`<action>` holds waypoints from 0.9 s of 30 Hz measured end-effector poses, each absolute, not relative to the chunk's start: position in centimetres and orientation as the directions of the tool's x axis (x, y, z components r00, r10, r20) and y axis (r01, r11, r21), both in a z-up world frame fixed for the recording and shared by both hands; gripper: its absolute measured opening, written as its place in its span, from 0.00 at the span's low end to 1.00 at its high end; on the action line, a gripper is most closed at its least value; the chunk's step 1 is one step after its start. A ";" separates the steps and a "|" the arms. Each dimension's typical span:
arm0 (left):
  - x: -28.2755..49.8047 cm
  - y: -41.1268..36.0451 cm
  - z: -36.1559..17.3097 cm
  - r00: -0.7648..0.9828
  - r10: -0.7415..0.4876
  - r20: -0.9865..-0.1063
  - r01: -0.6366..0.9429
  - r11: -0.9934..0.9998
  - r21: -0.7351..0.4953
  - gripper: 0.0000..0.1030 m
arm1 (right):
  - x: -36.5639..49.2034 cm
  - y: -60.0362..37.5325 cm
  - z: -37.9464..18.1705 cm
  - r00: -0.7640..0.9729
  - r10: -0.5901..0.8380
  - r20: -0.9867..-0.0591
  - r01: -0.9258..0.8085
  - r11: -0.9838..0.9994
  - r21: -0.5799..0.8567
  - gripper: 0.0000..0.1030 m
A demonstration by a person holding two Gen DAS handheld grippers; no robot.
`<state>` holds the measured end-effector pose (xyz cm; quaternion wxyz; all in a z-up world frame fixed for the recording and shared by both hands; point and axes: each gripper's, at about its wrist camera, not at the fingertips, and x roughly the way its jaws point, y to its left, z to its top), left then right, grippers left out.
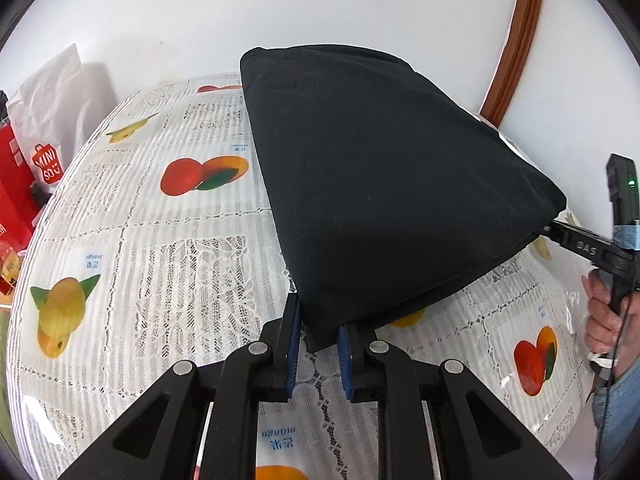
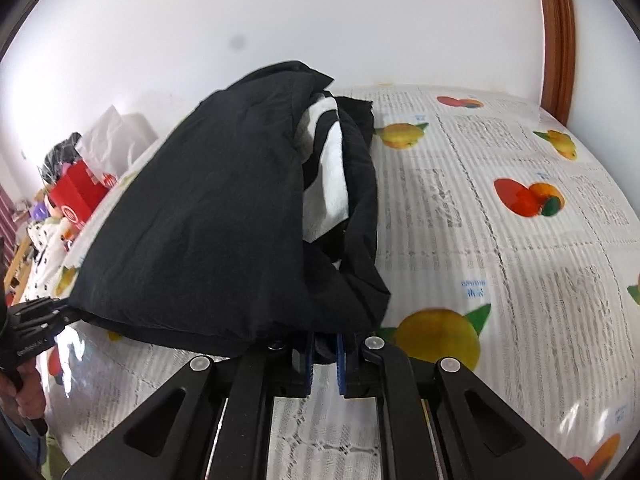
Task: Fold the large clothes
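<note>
On the fruit-print tablecloth [image 1: 132, 240], seen from the left wrist camera, the black garment [image 1: 380, 168] lies as a folded bundle, its near corner raised off the cloth and pinched between the blue pads of the left gripper [image 1: 318, 344]. At the right edge, the right gripper [image 1: 552, 232] bites the other near corner, a hand [image 1: 604, 320] wrapped round its handle. The left gripper points steeply down and forward.

From the right wrist camera, the right gripper [image 2: 323, 354] is pressed together on a bunched hem of the black garment [image 2: 208, 216]; the layers gape on this side, showing a white lining [image 2: 328, 184]. The left gripper [image 2: 44, 316] holds the far corner.

My worry: each grip may catch only some layers, so the 2 held corners could rise while loose inner folds spill out.
</note>
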<state>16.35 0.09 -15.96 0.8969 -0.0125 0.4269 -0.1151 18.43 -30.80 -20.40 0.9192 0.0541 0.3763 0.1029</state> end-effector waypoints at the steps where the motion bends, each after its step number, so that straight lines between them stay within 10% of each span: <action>1: 16.4 0.2 -16.0 0.606 -0.216 -0.765 0.193 0.974 -0.122 0.17 | 17.9 -30.9 -20.1 0.691 0.217 -0.689 -0.144 0.976 0.163 0.12; 9: 14.5 1.1 -14.5 0.607 -0.260 -0.751 0.216 0.963 -0.160 0.19 | 11.8 -30.9 -15.1 0.784 0.218 -0.582 -0.230 0.972 0.054 0.33; 13: 13.9 1.2 -12.6 0.632 -0.281 -0.722 0.220 0.959 -0.180 0.37 | 13.9 -29.9 -14.2 0.794 0.246 -0.557 -0.230 0.968 0.100 0.33; 20: 16.2 1.1 -11.2 0.672 -0.244 -0.699 0.197 0.969 -0.148 0.37 | 16.8 -29.9 -17.1 0.778 0.198 -0.596 -0.117 0.978 0.172 0.08; 27: 19.9 0.4 -14.7 0.610 -0.213 -0.763 0.176 0.976 -0.132 0.38 | 15.9 -30.1 -18.3 0.743 0.192 -0.642 -0.109 0.980 0.166 0.09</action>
